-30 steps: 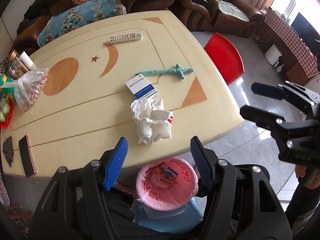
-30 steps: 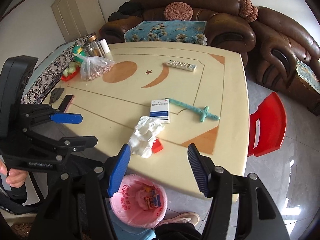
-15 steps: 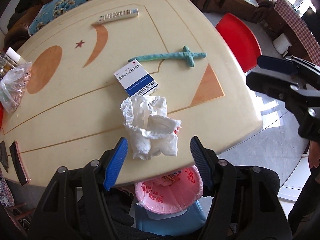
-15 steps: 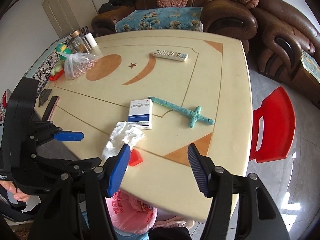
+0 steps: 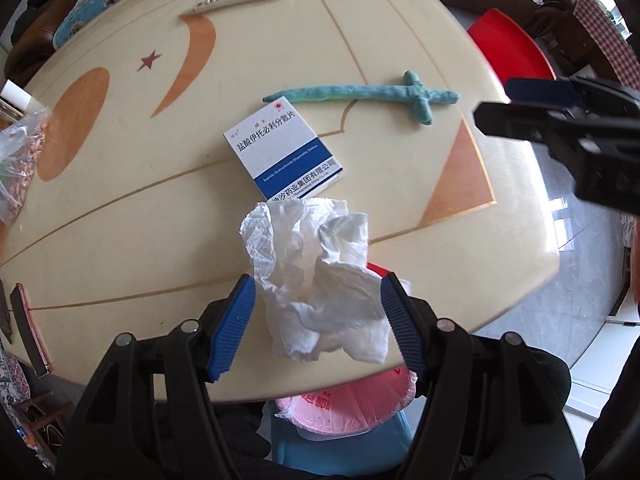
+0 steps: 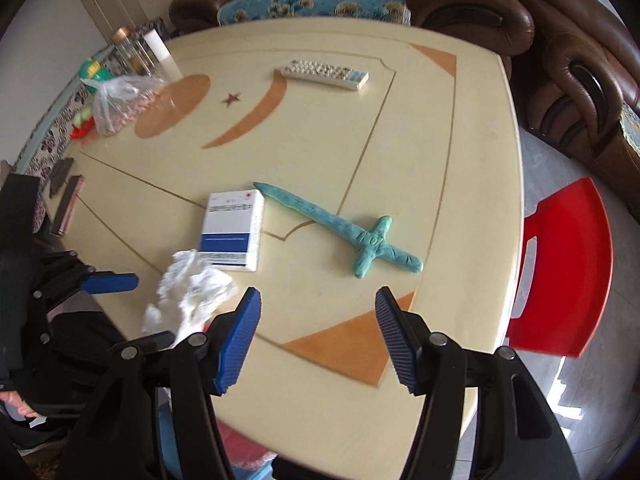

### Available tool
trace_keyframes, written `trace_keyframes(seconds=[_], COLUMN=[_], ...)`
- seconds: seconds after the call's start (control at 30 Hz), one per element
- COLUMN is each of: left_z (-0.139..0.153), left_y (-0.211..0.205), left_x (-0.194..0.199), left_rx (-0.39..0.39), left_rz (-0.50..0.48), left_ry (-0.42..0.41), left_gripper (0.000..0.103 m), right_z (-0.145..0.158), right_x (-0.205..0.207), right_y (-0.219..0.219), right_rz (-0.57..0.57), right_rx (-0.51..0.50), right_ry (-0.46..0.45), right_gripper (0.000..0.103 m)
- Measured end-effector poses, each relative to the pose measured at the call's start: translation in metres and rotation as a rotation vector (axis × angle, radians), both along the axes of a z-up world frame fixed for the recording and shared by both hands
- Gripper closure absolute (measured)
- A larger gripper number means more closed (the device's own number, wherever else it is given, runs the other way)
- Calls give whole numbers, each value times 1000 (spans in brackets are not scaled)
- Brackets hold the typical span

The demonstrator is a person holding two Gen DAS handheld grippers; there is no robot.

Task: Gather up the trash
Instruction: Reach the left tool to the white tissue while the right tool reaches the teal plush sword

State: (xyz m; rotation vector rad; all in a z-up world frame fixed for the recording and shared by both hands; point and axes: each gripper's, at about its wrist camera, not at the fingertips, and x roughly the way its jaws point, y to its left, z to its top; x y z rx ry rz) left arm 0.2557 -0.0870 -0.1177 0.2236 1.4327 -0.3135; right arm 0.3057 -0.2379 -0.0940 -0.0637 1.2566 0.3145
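A crumpled white tissue (image 5: 320, 276) lies near the front edge of the cream table (image 5: 120, 200), over a small red scrap (image 5: 378, 269). My left gripper (image 5: 318, 322) is open, its blue pads either side of the tissue's near end. The tissue also shows in the right wrist view (image 6: 192, 292). My right gripper (image 6: 318, 336) is open and empty above the table edge, right of the tissue. A bin with a pink bag (image 5: 352, 404) stands below the table edge. A white and blue medicine box (image 5: 284, 148) lies just beyond the tissue.
A turquoise clay sword (image 6: 340, 232) lies right of the box. A remote control (image 6: 324, 74) lies at the far side. A plastic bag (image 6: 120, 104), jars and a phone (image 6: 68, 204) sit at the left. A red chair (image 6: 564, 268) and brown sofas stand around.
Both grippers moved forward over the table. My left gripper closed in until its open pads flank the tissue; the bin slid below the view.
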Motion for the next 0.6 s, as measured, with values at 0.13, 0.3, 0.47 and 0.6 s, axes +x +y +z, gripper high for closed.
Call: trace_keyframes(seconds=[0.13,0.3,0.47,0.6], left_z=[-13,-23,-32,-39], left_y=[1,3,10,16], left_x=[10,17,24,27], left_rx=[-2,-10,-25,-37], left_rz=[17,25,39,46], left_ry=[28,52,73,94], left_gripper=[39,39,39,39], right_z=[-23,-43,-62,-72], right_x=[24,39,49,52], right_y=[10,17,25,27], right_rz=[33,72,104,123], right_rx=[-65,-116,-170,-195], right_ry=[36,66,92,111], right_gripper=[44,44,44,44])
